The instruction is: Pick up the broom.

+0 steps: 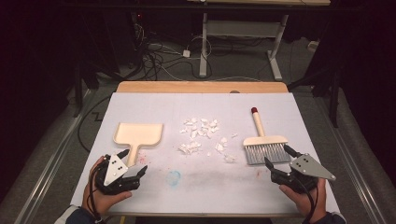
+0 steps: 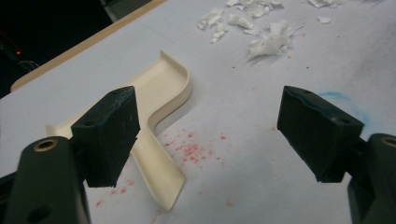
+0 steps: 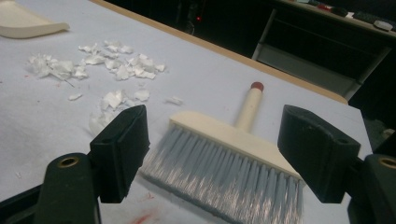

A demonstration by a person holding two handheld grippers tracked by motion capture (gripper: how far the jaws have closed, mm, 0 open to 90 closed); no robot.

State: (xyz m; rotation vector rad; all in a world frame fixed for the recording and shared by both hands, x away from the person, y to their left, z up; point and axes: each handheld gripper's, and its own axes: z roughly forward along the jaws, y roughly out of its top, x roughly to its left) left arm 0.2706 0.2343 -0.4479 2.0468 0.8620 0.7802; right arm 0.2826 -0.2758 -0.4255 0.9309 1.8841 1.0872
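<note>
A cream dustpan (image 1: 138, 134) lies flat at the left of the white table cover, handle toward me. My left gripper (image 1: 135, 162) hovers open just past the handle's end; in the left gripper view the dustpan (image 2: 161, 93) handle runs under the left jaw. A brush (image 1: 264, 142) with a cream head, grey bristles and a red-tipped handle lies at the right. My right gripper (image 1: 276, 156) stands open just short of the bristles; the brush (image 3: 224, 158) shows between its jaws, untouched. White paper scraps (image 1: 203, 135) are scattered between dustpan and brush.
The table cover (image 1: 201, 186) carries a blue smudge (image 1: 173, 177) and faint red specks near the front. A wooden table edge (image 1: 201, 87) runs along the back. Beyond it stand a desk frame and cables on the floor.
</note>
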